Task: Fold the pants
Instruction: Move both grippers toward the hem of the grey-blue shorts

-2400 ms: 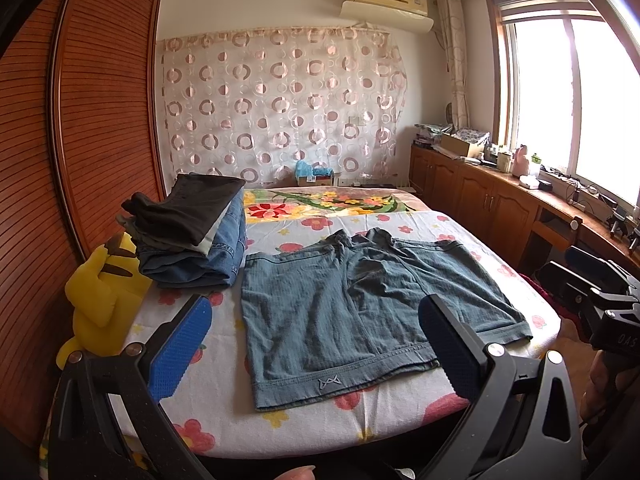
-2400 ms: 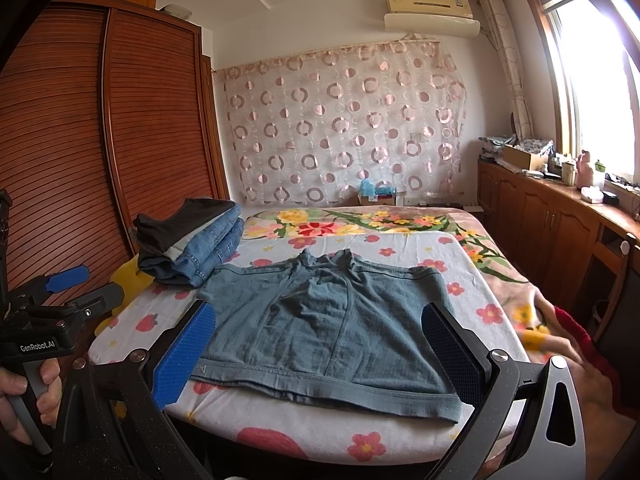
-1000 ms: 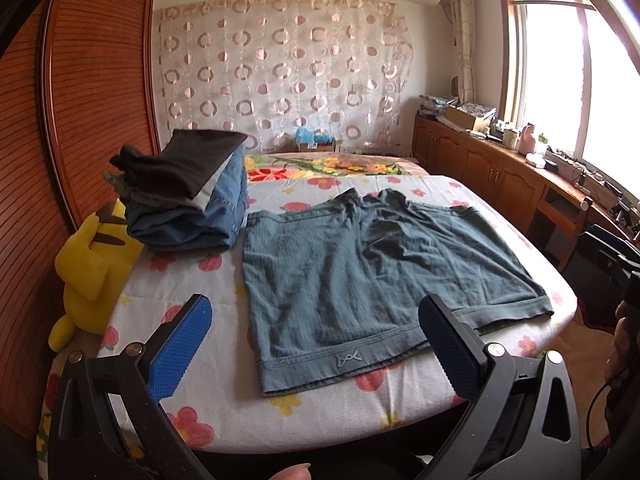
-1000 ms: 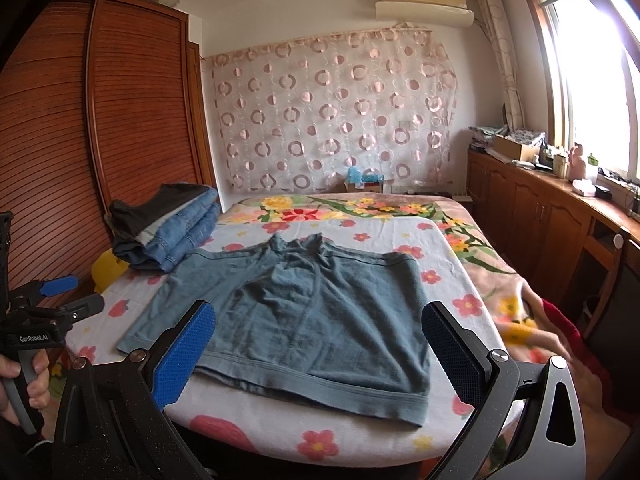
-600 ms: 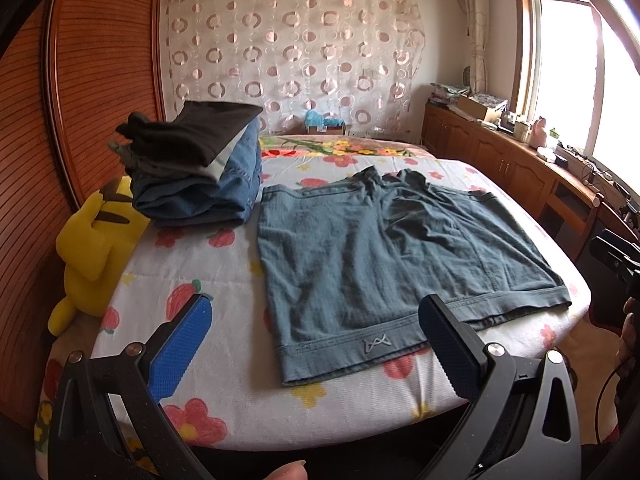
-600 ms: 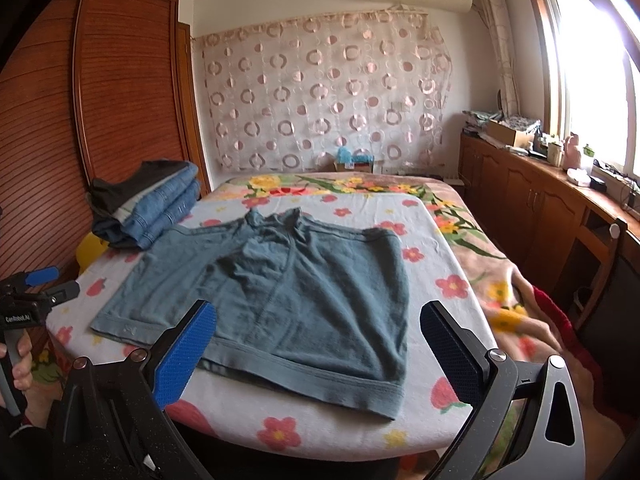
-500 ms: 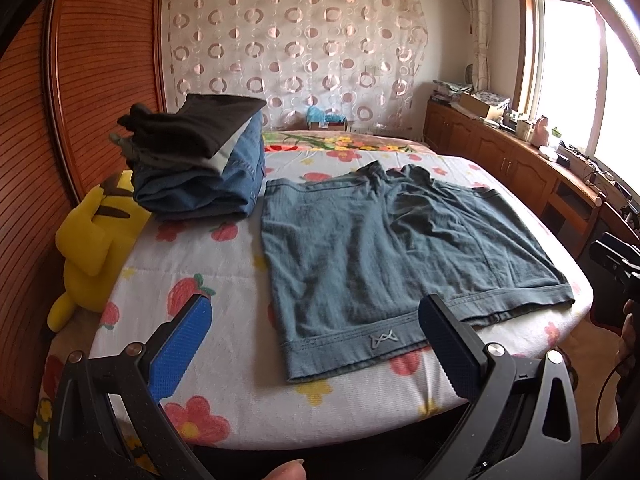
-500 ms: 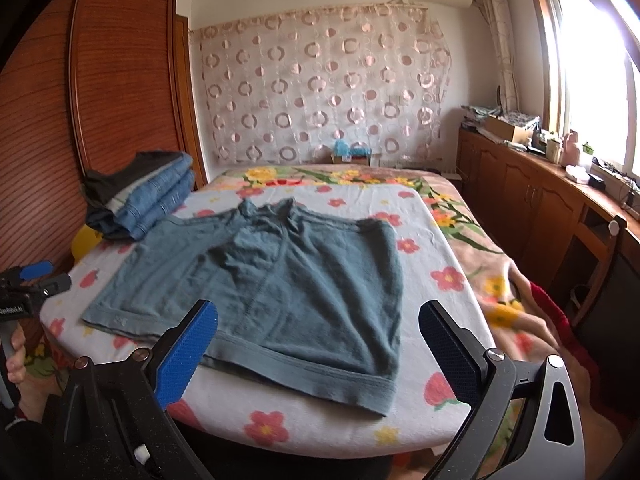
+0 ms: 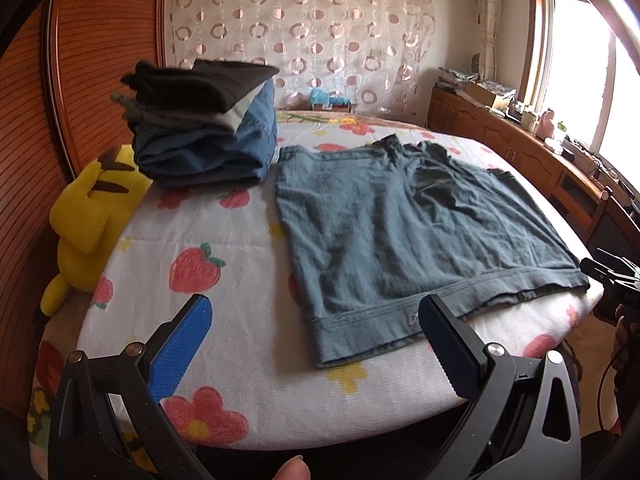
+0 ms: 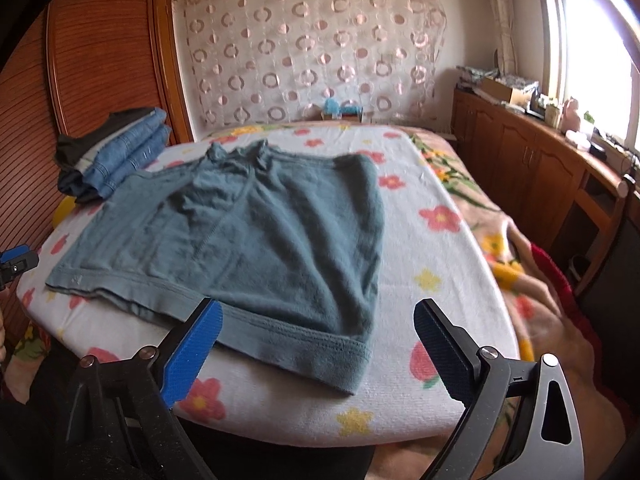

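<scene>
Grey-blue short pants (image 9: 404, 216) lie spread flat on the flowered bed (image 9: 224, 248), waistband toward me. They also show in the right wrist view (image 10: 256, 236). My left gripper (image 9: 312, 344) is open and empty, just above the near left corner of the waistband. My right gripper (image 10: 318, 344) is open and empty, just above the near right corner of the waistband. The right gripper also shows at the left wrist view's right edge (image 9: 612, 280), and the left gripper at the right wrist view's left edge (image 10: 14, 262).
A stack of folded clothes (image 9: 204, 120) sits at the bed's far left, also in the right wrist view (image 10: 116, 152). A yellow plush toy (image 9: 88, 216) lies beside the wooden wardrobe (image 9: 92, 60). Wooden cabinets (image 10: 532, 168) run under the window at right.
Both grippers have moved forward and lower toward the near edge of the pants. The jaws have stayed open. The pants have not moved.
</scene>
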`<state>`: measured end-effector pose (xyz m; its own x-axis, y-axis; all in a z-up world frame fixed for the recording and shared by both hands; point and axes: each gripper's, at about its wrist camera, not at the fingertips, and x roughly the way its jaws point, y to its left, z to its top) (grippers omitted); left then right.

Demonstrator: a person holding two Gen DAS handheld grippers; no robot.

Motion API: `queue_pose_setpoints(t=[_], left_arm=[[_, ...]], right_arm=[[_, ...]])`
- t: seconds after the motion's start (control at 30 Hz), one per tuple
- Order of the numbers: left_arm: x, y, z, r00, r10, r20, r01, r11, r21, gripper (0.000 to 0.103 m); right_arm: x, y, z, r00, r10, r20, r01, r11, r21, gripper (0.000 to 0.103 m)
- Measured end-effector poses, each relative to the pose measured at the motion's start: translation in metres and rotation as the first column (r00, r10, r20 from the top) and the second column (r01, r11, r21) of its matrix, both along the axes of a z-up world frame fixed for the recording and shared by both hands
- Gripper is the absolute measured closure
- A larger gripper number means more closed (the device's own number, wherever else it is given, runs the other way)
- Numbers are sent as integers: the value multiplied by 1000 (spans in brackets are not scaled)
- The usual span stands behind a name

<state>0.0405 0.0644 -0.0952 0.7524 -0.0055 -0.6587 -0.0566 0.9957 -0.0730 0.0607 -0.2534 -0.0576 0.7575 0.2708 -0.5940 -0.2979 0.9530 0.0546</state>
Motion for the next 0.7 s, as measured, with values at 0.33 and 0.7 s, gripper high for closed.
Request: queue_pose_setpoints(t=[0.33,0.7], left_arm=[[0,8,-18,998,-39,-55,37,999,-27,5],[0,8,-18,993,-94,-72,89,993,-76,48]], right_arm=[[-1,-6,6,999,6,-40,-7,1000,-20,8],[-15,-8,8,1000,12,-27,-13,999,-48,8]])
